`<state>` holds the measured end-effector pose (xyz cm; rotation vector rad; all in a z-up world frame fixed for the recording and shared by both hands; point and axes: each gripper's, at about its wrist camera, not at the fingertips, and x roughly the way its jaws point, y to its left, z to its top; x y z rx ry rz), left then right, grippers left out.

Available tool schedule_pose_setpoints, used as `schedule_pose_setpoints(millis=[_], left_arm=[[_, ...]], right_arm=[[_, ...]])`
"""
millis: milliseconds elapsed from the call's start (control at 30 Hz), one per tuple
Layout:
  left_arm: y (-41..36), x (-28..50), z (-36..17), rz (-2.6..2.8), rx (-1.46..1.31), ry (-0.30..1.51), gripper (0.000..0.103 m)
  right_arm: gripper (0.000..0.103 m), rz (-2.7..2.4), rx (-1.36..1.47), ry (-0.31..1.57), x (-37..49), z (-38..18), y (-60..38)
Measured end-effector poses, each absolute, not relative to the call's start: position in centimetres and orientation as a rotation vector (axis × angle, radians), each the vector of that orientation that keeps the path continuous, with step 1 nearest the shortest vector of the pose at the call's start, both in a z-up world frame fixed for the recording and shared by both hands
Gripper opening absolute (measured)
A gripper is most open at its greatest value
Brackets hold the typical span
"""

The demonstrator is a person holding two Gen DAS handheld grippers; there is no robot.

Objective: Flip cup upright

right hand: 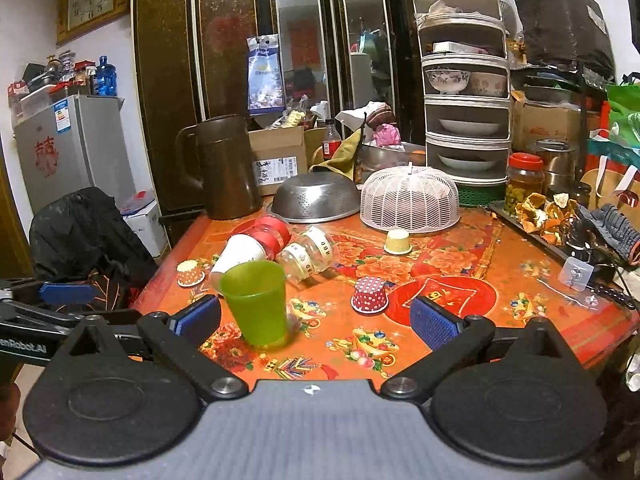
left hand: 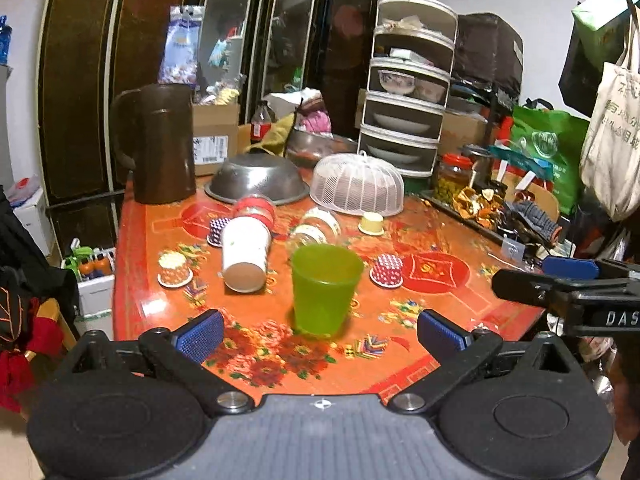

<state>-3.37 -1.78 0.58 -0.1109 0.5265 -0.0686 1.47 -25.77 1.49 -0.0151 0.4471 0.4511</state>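
Observation:
A green plastic cup stands upright, mouth up, on the red flowered table; it also shows in the right wrist view. My left gripper is open and empty, just short of the cup, which sits centred beyond its blue pads. My right gripper is open and empty; the cup stands close to its left pad. A white paper cup lies on its side behind the green cup. The right gripper's fingers show at the right of the left wrist view.
Near the cups lie a red-lidded jar, a clear jar on its side, and small upturned cupcake liners. Behind stand a brown jug, a steel colander, a white mesh cover and a tiered rack.

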Motion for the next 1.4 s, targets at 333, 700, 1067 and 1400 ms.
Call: schedule_pose_setpoints(millis=[333, 700, 1067, 1400], left_arm=[[-1.7, -2.7, 0.4, -0.026, -0.117, 0.537, 0.103], [-1.7, -2.5, 0.3, -0.003, -0.114, 0.542, 0.103], [-1.7, -2.5, 0.4, 0.012, -0.106, 0.541, 0.103], [-1.5, -2.5, 0.5, 0.018, -0.1, 0.535, 0.103]], right_arm=[[0.102, 0.491, -0.01, 0.468, 2.6, 0.2, -25.5], [0.102, 0.498, 0.019, 0.472, 2.8, -0.1, -25.9], [0.102, 0.502, 0.024, 0.471, 2.7, -0.2, -26.0], [0.102, 0.511, 0.023, 0.47, 2.6, -0.1, -25.9]])
